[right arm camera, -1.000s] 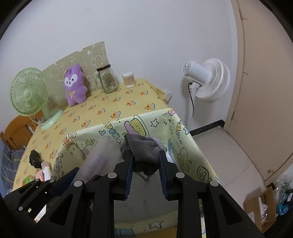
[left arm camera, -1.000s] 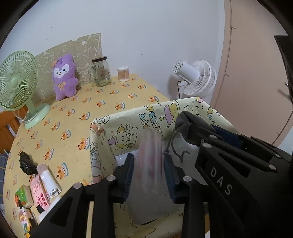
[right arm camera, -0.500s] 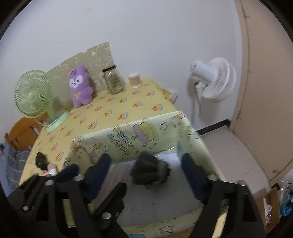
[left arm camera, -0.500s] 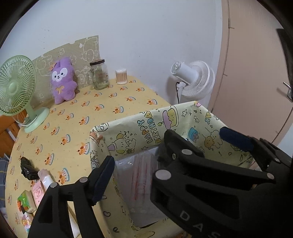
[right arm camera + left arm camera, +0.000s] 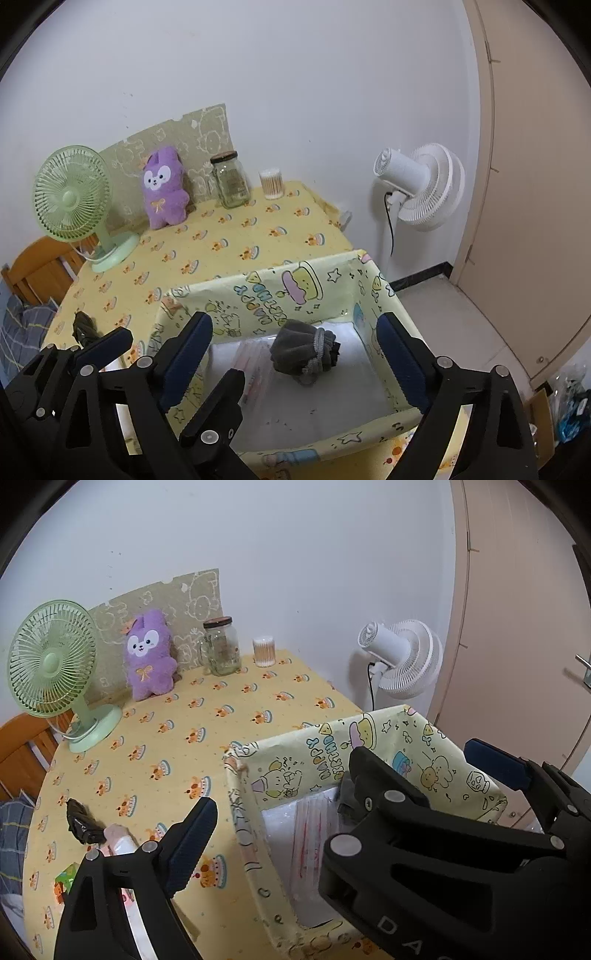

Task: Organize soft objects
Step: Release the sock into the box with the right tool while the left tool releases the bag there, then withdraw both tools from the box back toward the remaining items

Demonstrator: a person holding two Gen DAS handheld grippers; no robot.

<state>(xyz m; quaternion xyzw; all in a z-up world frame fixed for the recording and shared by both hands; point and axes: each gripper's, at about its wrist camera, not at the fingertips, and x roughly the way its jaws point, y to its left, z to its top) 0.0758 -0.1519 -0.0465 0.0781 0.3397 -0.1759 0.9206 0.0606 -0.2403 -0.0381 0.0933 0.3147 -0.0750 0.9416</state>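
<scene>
Green fan (image 5: 72, 194) at the far left of the tabletop (image 5: 236, 240), purple plush (image 5: 162, 188) and jar (image 5: 231, 181) along the wall. Left tongs (image 5: 273, 827) spreading wide, nothing between them, above the box (image 5: 258, 295). Inside, a plastic packet (image 5: 251, 354) lies flat with a grey sock bundle (image 5: 303, 349) just right of it. Right tongs (image 5: 295, 328) also spreading, hanging over the bundle, not touching.
</scene>
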